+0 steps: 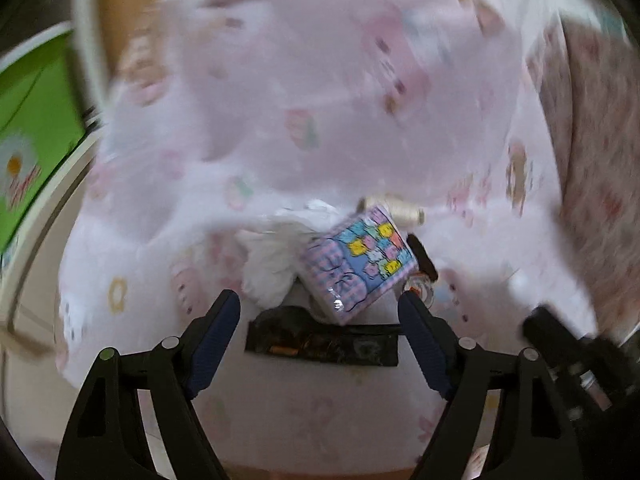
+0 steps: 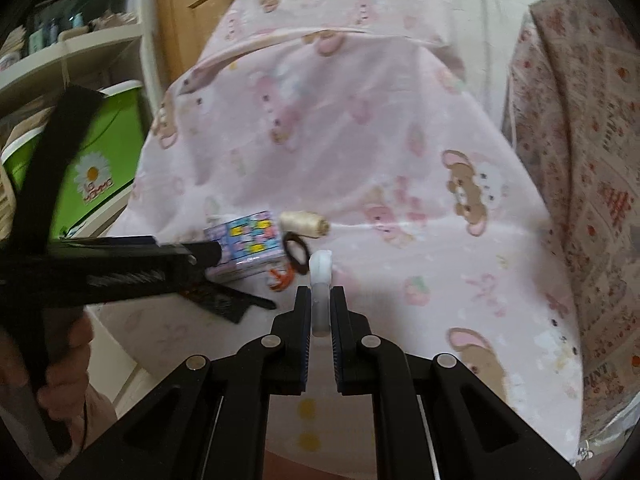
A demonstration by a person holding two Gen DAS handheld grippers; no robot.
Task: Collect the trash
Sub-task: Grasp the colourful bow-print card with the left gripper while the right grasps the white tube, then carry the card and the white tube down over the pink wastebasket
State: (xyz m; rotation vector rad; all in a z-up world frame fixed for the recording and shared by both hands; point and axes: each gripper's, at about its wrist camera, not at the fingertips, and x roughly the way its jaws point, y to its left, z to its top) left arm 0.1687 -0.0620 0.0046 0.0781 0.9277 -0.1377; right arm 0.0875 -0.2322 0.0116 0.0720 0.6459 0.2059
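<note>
On the pink printed bed sheet (image 1: pixel 320 100) a small heap lies together. It holds a black wrapper (image 1: pixel 320 344), a pastel tissue pack (image 1: pixel 356 264), a crumpled white tissue (image 1: pixel 276 256), a cream thread spool (image 1: pixel 400 210) and a black hair tie (image 1: pixel 420 258). My left gripper (image 1: pixel 319 298) is open just over the wrapper and the pack's near corner, with its pads clear of both. My right gripper (image 2: pixel 321 292) is shut on a small white tube-like piece (image 2: pixel 321 272), held above the sheet beside the hair tie (image 2: pixel 296 256), the pack (image 2: pixel 248 248) and the spool (image 2: pixel 304 224).
A green box with a daisy (image 2: pixel 92 160) stands left of the bed below white shelves (image 2: pixel 60 52). A floral quilt (image 2: pixel 580 160) lies along the right. A hand (image 2: pixel 68 364) holds the left tool's black body (image 2: pixel 120 268). A small orange-white item (image 2: pixel 280 278) lies by the pack.
</note>
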